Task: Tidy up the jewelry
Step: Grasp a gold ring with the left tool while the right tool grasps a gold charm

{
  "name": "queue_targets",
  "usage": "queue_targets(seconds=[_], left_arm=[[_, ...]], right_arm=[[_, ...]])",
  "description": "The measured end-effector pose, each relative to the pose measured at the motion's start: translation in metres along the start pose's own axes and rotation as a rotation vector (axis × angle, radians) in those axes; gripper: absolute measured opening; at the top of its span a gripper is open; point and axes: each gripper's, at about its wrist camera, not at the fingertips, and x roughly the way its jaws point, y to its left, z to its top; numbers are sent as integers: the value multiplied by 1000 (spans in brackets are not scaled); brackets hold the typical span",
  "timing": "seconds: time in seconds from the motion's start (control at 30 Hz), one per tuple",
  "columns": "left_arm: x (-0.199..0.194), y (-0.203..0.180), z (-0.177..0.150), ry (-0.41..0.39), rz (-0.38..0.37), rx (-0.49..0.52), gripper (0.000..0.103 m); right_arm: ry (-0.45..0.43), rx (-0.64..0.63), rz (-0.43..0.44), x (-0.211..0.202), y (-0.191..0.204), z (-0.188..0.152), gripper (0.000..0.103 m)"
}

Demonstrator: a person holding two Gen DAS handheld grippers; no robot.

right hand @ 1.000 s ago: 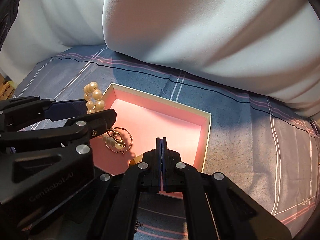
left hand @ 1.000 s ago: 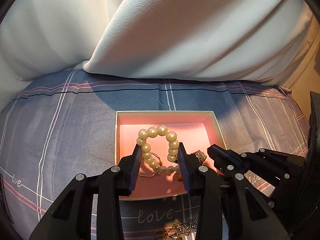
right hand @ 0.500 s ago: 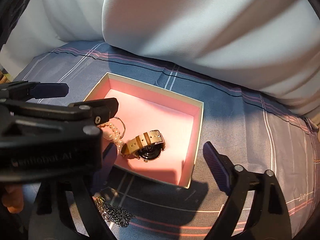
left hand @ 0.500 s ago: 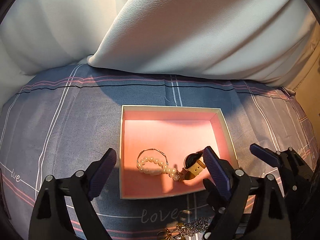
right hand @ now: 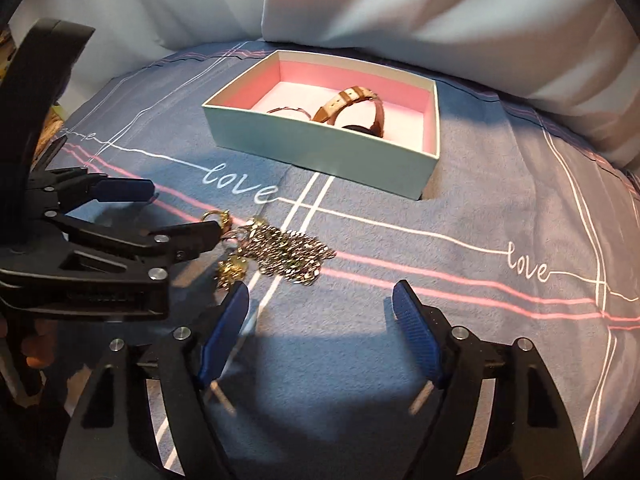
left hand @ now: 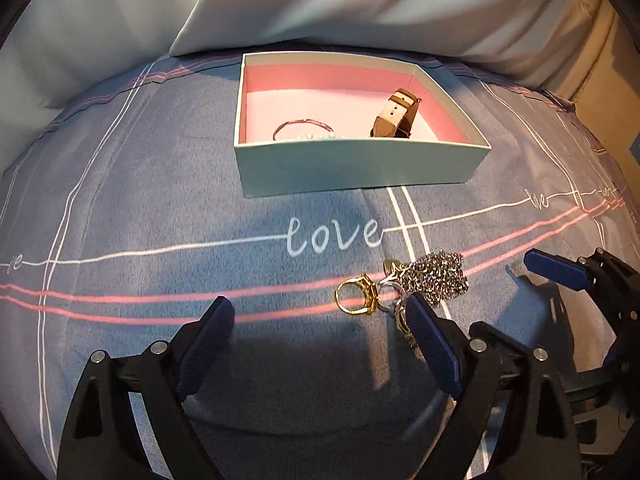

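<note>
I see both my grippers, left gripper [left hand: 320, 340] and right gripper [right hand: 322, 320], spread wide and empty above the blue bedsheet [left hand: 140, 200]. A gold ring [left hand: 356, 299] and silver chain heap [left hand: 436, 276] lie just before them; the brown-strapped watch [left hand: 396, 116] sits inside the pink-lined cardboard box [left hand: 360, 168].

Bed surface: blue-grey bedsheet [left hand: 160, 208], white and pink grid lines, white script "love" lettering [left hand: 334, 236]. Two white pillows [right hand: 440, 12] lie along the far edge, side by side, touching.

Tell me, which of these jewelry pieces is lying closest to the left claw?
The gold ring on the blanket, just ahead of the open left gripper. The watch and pearl bracelet lie farther off, inside the box.
</note>
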Motion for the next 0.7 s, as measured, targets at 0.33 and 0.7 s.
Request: queue_targets(seconds=[0.33, 0.7], left_arm=[[1, -5, -8, -27, 9, 57, 86], [11, -15, 7, -67, -35, 110, 52]], right_arm=[[-3, -25, 44, 16, 26, -5, 67], [-43, -57, 51, 31, 49, 11, 37]])
